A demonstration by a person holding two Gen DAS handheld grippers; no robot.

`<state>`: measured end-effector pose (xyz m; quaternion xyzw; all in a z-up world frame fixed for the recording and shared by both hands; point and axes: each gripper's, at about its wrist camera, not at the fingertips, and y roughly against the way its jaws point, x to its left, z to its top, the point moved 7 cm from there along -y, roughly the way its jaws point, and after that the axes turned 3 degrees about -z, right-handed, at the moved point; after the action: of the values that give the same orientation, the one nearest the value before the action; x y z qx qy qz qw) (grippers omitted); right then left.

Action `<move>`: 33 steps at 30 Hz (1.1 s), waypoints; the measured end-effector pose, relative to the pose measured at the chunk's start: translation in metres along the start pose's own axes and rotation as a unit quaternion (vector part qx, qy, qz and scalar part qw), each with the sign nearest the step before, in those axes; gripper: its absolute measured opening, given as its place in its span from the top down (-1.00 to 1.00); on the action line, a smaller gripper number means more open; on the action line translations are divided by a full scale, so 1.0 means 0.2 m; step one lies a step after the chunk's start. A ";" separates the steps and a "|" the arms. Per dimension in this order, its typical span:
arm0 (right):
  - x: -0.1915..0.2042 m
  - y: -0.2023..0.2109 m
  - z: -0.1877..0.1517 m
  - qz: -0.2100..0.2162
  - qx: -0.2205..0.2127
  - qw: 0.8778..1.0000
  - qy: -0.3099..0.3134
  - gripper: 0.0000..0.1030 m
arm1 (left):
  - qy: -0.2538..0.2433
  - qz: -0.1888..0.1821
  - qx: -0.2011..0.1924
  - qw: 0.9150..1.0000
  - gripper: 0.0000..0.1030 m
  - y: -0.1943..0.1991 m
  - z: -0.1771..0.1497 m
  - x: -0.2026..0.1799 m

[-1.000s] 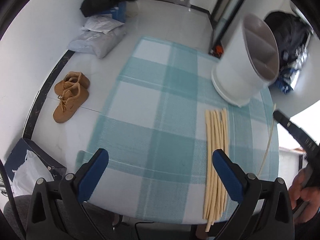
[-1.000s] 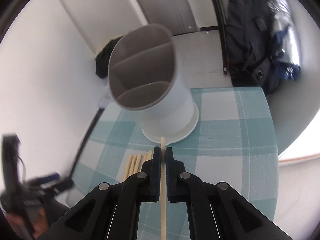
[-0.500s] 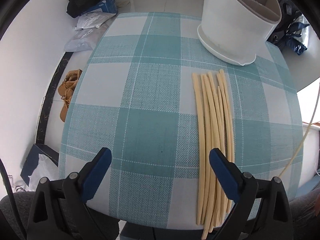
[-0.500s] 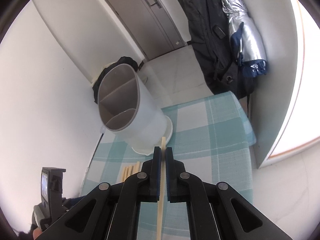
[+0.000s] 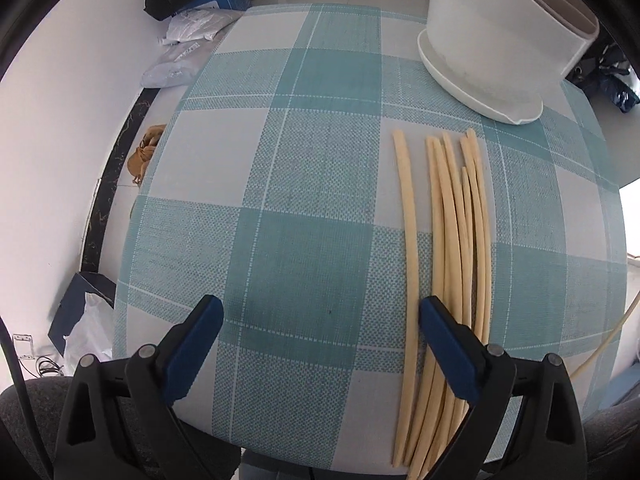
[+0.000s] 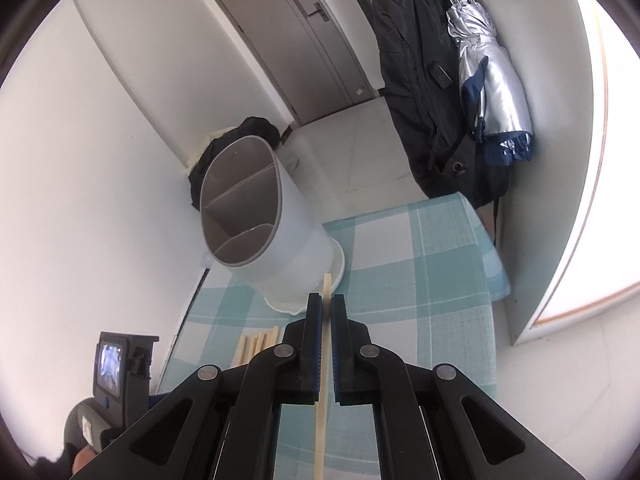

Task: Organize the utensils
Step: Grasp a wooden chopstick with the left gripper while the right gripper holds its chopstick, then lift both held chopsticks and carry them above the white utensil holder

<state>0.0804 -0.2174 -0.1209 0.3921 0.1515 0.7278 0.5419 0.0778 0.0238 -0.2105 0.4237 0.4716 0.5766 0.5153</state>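
Several pale wooden chopsticks [image 5: 452, 240] lie side by side on the teal checked tablecloth [image 5: 280, 200]. My left gripper [image 5: 318, 314] hangs open just above the cloth, its right finger [image 5: 444, 344] over the near ends of the bundle, nothing between the pads. A white utensil holder [image 5: 500, 40] with divided compartments stands beyond the bundle. In the right wrist view my right gripper [image 6: 326, 302] is shut on one chopstick [image 6: 327, 286], raised above the table, tip pointing toward the holder [image 6: 256, 216]. That chopstick also shows at the right edge of the left wrist view [image 5: 604, 344].
The small table [image 6: 440, 280] ends close on all sides. A dark coat [image 6: 420, 60] and a silver umbrella [image 6: 488, 80] hang at the far right wall. On the floor lie bags [image 5: 188, 48], brown shoes [image 5: 144, 152] and a blue box [image 5: 80, 300].
My left gripper has sunk and tipped down over the cloth, so the chopsticks loom larger. My right gripper has drawn back from the holder and risen with its chopstick.
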 end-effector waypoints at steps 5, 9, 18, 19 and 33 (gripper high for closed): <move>-0.01 0.00 0.00 0.005 0.001 1.000 -0.004 0.93 | -0.023 0.022 -0.018 0.999 -0.81 -0.01 0.07 -0.03; 0.01 0.00 0.00 0.008 -0.002 1.000 0.002 0.93 | -0.061 0.036 -0.039 0.997 -0.47 -0.01 0.14 -0.08; 0.02 -0.03 0.01 0.016 0.005 1.000 -0.002 0.93 | -0.019 0.000 -0.040 0.999 -0.34 -0.07 0.31 0.00; 0.02 -0.04 0.01 0.016 0.005 1.000 -0.001 0.93 | -0.018 -0.004 -0.038 0.999 -0.31 -0.06 0.30 -0.02; 0.11 -0.01 0.03 0.020 -0.031 0.998 0.046 0.93 | -0.020 -0.061 -0.072 0.995 0.94 0.06 0.34 -0.11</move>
<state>0.0846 -0.1977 -0.1098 0.3439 0.1453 0.7604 0.5315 0.1441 0.0086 -0.1863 0.3671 0.4432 0.5681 0.5882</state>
